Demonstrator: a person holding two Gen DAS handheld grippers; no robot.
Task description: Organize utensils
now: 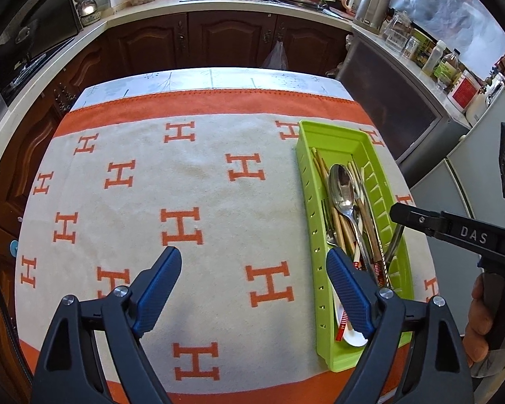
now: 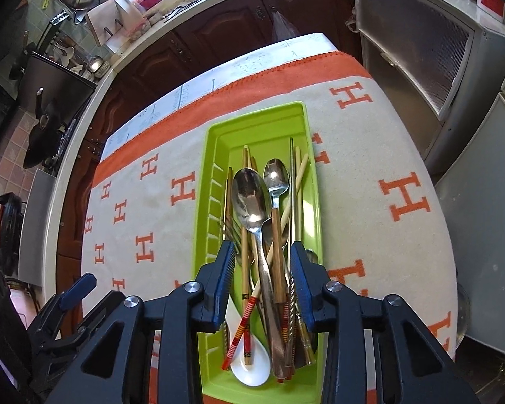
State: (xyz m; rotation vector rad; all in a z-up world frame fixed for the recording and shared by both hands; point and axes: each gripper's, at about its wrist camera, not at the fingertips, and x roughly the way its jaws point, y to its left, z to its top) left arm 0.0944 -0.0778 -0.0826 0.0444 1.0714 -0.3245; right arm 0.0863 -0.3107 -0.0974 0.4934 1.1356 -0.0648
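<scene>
Utensils [image 2: 262,235] heaped lengthwise in green tray [image 1: 400,289] at right side of tabletop [image 1: 185,175], spoon bowls pointing away, so handles face me. My left gripper [image 1: 254,264] spread wide over bare cloth left of tray, empty, parked clear. My right gripper [image 2: 262,259] part-open above handles, pinching nothing; tabletop shows no loose piece, sorting looks finished.

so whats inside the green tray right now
The green tray holds a jumbled pile: a large metal spoon, a smaller spoon, wooden chopsticks, a fork and a white spoon at the bottom. Whatever lies beneath the pile is covered.
</scene>
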